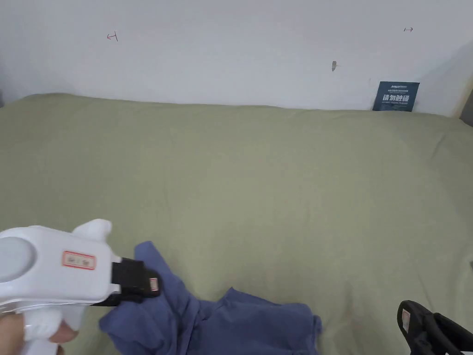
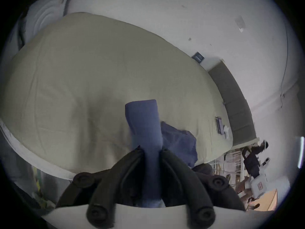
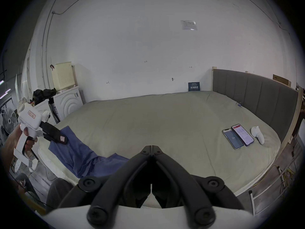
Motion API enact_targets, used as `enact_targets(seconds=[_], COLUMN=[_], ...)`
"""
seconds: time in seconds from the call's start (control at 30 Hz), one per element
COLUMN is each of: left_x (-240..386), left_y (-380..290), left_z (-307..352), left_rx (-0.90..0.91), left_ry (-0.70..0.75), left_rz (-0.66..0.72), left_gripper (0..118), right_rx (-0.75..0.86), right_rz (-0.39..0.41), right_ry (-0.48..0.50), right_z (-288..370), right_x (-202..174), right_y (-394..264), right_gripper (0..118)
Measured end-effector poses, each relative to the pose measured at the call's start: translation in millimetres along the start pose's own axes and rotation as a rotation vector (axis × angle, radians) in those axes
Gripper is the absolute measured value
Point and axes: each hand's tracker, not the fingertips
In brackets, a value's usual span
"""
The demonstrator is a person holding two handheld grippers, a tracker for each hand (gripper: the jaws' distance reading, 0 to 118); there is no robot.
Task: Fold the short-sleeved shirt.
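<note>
Even soft indoor light, fisheye-warped dark-edged gripper views, left slightly blurred
</note>
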Motion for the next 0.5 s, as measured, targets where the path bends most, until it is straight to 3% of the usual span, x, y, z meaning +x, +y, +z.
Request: enact_targets(seconds=[0.33, 0.37, 0.4, 0.43, 0.47, 0.5], left_x=[122.4, 127.1, 133.7, 136.1, 137.4, 135.5], left_y=[-39.4, -45.0, -52.1, -56.5, -58.4, -57.4], left_z=[-132.8, -147.1, -161.0, -171.0, -176.7, -175.4], left_rx=[-0.128, -0.131, -0.149, -0.160, -0.155, -0.137], left_ry=[0.082, 0.071, 0.013, -0.008, -0.012, -0.021], left_rz=[-0.265, -0.289, -0.306, -0.299, -0.290, -0.285], left_gripper=[13, 22, 48, 96, 111, 111], right_rx=[-0.005, -0.005, -0.007, -0.008, -0.008, -0.008], right_rz=[-0.047, -0.051, -0.054, -0.056, -0.059, -0.061], right_ry=[-0.047, -0.053, -0.062, -0.069, -0.078, -0.083], right_z=[8.6, 10.3, 12.2, 13.7, 15.4, 16.9], right_x=[24.9, 27.1, 29.3, 31.3, 33.5, 35.7], right_y=[-7.1, -7.4, -7.2, -6.8, -6.2, -5.4], right_gripper=[0, 0, 0, 0, 0, 0])
